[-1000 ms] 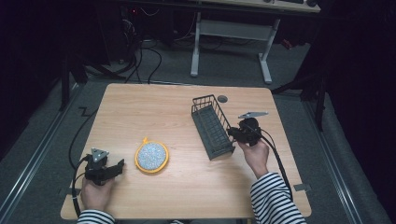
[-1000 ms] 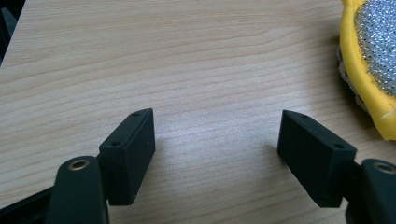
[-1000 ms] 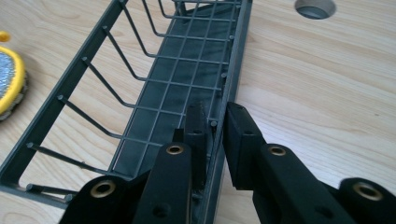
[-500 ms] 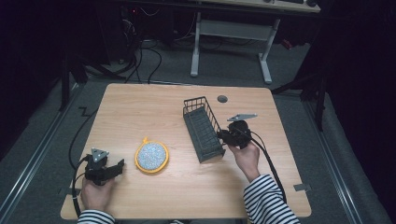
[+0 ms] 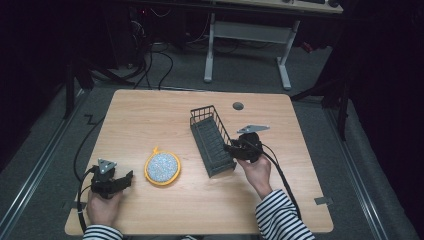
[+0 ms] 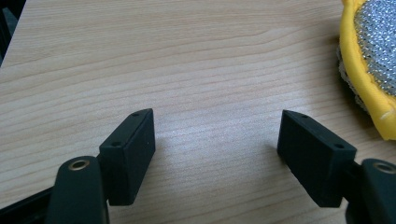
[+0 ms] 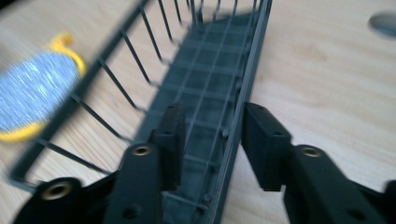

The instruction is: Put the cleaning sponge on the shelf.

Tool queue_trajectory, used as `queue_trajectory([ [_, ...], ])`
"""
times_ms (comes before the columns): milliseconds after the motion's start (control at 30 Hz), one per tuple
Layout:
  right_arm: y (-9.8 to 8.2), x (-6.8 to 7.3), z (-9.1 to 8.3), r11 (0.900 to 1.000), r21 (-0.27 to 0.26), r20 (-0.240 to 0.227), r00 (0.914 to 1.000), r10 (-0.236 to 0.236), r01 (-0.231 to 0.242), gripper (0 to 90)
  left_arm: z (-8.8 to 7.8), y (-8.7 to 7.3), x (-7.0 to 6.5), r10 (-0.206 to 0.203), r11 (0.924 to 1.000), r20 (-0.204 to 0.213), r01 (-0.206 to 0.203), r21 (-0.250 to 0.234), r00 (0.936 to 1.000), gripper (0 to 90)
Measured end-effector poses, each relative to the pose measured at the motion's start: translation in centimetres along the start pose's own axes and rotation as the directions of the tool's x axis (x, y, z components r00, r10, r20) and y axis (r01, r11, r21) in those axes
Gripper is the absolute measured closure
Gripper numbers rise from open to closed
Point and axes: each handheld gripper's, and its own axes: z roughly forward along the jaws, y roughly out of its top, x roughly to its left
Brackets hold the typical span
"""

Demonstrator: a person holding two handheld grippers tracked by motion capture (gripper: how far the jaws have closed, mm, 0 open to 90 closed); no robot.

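A dark wire basket (image 5: 212, 140) lies on the wooden table (image 5: 145, 115), right of centre, angled from far left to near right. My right gripper (image 5: 231, 148) is shut on its right side wall near the near end; in the right gripper view the jaws (image 7: 212, 140) straddle that wall of the basket (image 7: 205, 70). A round scrubber (image 5: 162, 168) with a yellow rim and silvery mesh lies left of the basket. My left gripper (image 5: 127, 179) rests low at the near left, open, with bare wood between its jaws (image 6: 217, 140). The scrubber (image 6: 373, 60) sits just to its right.
A small grey round grommet (image 5: 238, 106) is set in the table behind the basket. Cables trail from both grippers over the table's near edges. A white desk frame (image 5: 250, 35) stands on the floor beyond the table.
The right gripper has dragged the basket leftward and nearer, toward the table's middle and the scrubber. The left gripper has stayed where it was.
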Motion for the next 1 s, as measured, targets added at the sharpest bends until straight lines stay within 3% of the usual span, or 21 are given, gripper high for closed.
queue_trajectory([
  [67,0.0,-0.2,-0.9,0.999,-0.036,0.008,0.9996,0.026,-0.026,50.8,0.0,0.0,0.0,0.0,1.0,0.0,0.0,0.0,1.0,28.2],
  [167,-0.2,-0.9,-1.9,0.998,-0.042,0.022,0.9988,0.043,-0.042,46.5,0.0,0.0,0.0,-0.001,1.0,0.001,0.001,0.0,1.0,28.2],
  [467,-1.5,-2.4,-4.9,0.994,-0.098,0.065,0.9967,0.048,-0.041,47.9,0.0,0.0,0.1,-0.007,1.0,-0.005,0.007,-0.005,1.0,30.3],
  [667,-3.8,-4.0,-6.7,0.991,-0.111,0.097,0.9913,0.089,-0.078,47.8,0.0,0.0,0.0,-0.006,1.0,-0.005,0.006,-0.003,1.0,30.3],
  [733,-4.4,-4.6,-7.2,0.989,-0.117,0.08,0.9915,0.103,-0.093,47.0,0.0,0.0,0.1,-0.007,1.0,-0.003,0.007,-0.004,1.0,30.2],
  [833,-5.3,-5.1,-7.8,0.988,-0.118,0.094,0.9892,0.113,-0.101,46.3,-0.1,0.0,0.3,-0.022,0.9997,0.009,0.022,-0.009,0.9997,30.1],
  [1000,-7.7,-6.5,-8.5,0.981,-0.117,0.113,0.9791,0.169,-0.156,45.4,0.0,0.0,0.2,-0.013,0.9999,0.007,0.014,-0.006,0.9999,29.6],
])
